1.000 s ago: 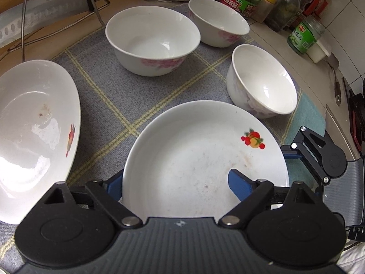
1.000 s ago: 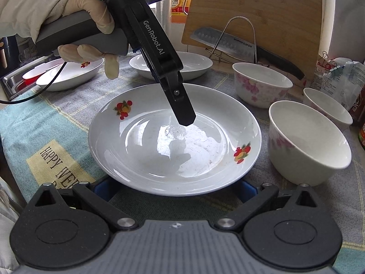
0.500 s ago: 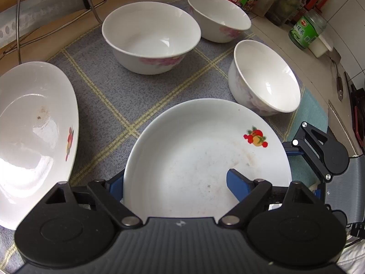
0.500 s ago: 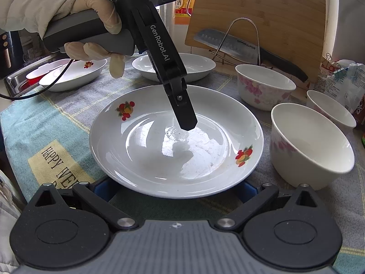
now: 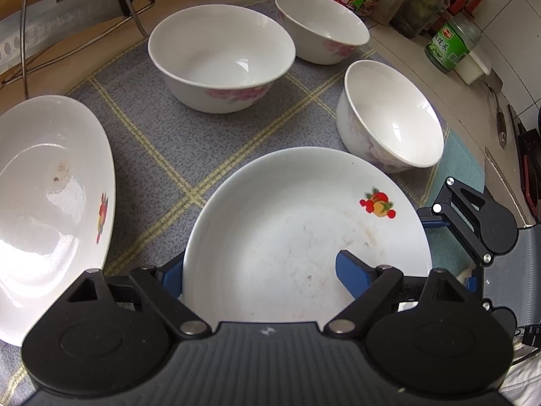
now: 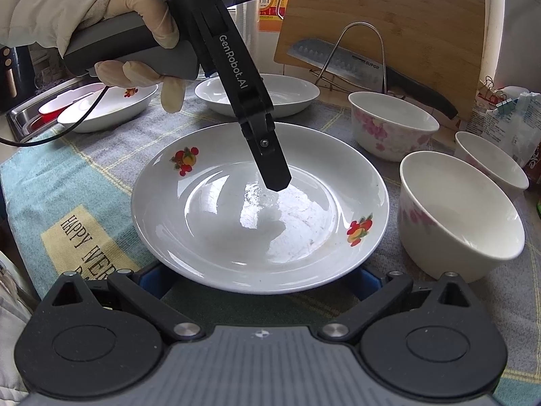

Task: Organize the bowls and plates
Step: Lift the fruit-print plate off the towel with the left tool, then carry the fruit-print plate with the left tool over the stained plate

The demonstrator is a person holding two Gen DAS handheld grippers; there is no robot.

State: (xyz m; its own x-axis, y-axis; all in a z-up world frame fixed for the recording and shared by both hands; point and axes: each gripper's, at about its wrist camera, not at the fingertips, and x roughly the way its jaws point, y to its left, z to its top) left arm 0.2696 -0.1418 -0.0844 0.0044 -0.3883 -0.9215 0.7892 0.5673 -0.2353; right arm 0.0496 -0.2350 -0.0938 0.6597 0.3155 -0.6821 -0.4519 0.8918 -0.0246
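Subject: plate [image 6: 216, 237], white, shallow, glossy well. It carries two red-and-orange fruit decals on the rim, plus faint brown specks and smears inside. It sits mid-scene on the grey-and-yellow checked cloth [image 5: 162, 149]. I cannot tell whether it rests on the cloth or is raised slightly.

Surroundings: three white bowls with pink flowers. The closest bowl [image 6: 460, 216] is just right of the plate, and the other two are farther back. A second plate [image 5: 44, 209] lies to the left. A knife [image 6: 341, 64] leans on a wire rack against the wooden board [image 6: 389, 13].

Left gripper [image 5: 262, 270]: jaws spread wide and not clamped. One blue finger [image 5: 353, 272] is over the plate's well. The other is outside and below the rim on the left. From the right wrist view its dark tip hangs over the plate's centre.

Right gripper [image 6: 260, 279]: jaws also wide. Both blue fingers are partly hidden under the plate's near rim, one at each side.

Against 1.0 s and 0.5 s ago: no appreciable change. Plate, bowls and both jaw spreads match, with only a slight drift in framing.
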